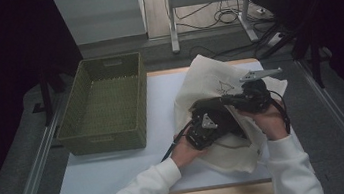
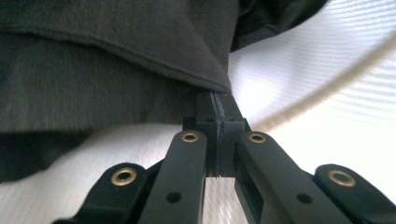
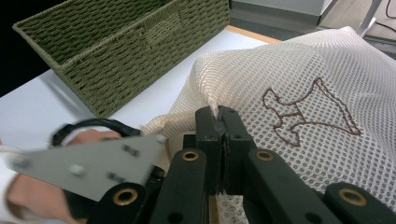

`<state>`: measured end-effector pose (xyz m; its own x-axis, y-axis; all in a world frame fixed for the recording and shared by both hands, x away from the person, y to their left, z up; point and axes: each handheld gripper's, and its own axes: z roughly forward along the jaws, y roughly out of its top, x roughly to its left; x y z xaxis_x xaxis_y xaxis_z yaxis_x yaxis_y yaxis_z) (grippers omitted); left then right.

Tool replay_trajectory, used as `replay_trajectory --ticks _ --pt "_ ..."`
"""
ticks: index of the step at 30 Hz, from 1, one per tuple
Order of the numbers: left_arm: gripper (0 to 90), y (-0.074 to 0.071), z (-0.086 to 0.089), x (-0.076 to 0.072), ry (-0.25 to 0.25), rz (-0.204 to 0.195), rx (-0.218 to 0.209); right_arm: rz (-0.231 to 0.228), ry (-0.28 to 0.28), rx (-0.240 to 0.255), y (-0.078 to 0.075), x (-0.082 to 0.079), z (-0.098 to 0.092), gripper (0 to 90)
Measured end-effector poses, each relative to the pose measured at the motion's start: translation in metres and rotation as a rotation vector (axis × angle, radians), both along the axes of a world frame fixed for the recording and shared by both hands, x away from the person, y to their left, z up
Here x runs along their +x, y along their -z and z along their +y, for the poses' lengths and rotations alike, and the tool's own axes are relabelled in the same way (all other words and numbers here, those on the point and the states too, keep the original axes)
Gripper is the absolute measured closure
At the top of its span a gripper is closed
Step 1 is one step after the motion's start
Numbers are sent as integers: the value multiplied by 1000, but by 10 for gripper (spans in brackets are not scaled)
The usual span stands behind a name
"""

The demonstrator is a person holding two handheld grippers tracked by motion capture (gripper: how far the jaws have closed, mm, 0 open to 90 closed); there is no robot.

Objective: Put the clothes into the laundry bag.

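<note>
A cream mesh bag with a brown stitched dog figure lies on the right half of the white table. My right gripper reaches in from the right and is shut on a fold of the bag's mesh edge, its tips pressed together. My left gripper comes from the lower left, with its front end under the bag's fabric. In the left gripper view the jaws are shut on the corner of a dark cloth, with pale mesh around it.
A green woven basket stands on the table's left half with nothing in it; it appears in the right gripper view too. The left gripper's grey plate sits low left there. Beyond the table are a metal frame and floor cables.
</note>
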<state>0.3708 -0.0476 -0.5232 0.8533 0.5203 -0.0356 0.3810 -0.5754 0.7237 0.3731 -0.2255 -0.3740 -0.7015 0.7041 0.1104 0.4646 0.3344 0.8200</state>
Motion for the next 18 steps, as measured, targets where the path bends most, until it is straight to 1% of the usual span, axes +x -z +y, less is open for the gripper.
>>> replay_trajectory --ticks 1,3,4,7,8,9,10,11,12,14,18 --pt "900 2 -2 2 -16 -4 -8 0 -1 0 0 0 0 881" --pt "900 1 -5 8 -35 -21 -7 1 -2 0 0 0 0 881" --pt "900 1 -6 11 -56 -29 -4 2 -3 1 1 0 0 881" --pt "900 1 -10 20 -73 -35 13 4 -3 -2 1 -1 1 881" --pt "900 2 -11 21 -81 -37 9 2 -5 -4 1 -1 2 881" --pt "900 2 -12 21 -86 -46 11 2 -6 -3 0 -2 2 881" --pt "900 2 -13 22 -79 -53 24 1 -6 -4 0 -2 2 881" --pt "900 3 -15 22 -90 -60 19 -2 -7 -4 0 -2 2 881" --pt "900 3 -16 22 -90 -66 31 -3 -7 -4 -1 -3 3 881" --pt "900 4 -18 23 -102 -61 24 -2 -7 -4 -1 -3 3 881" --pt "900 3 -21 29 -110 -66 25 -2 -10 -3 -1 -3 3 881"
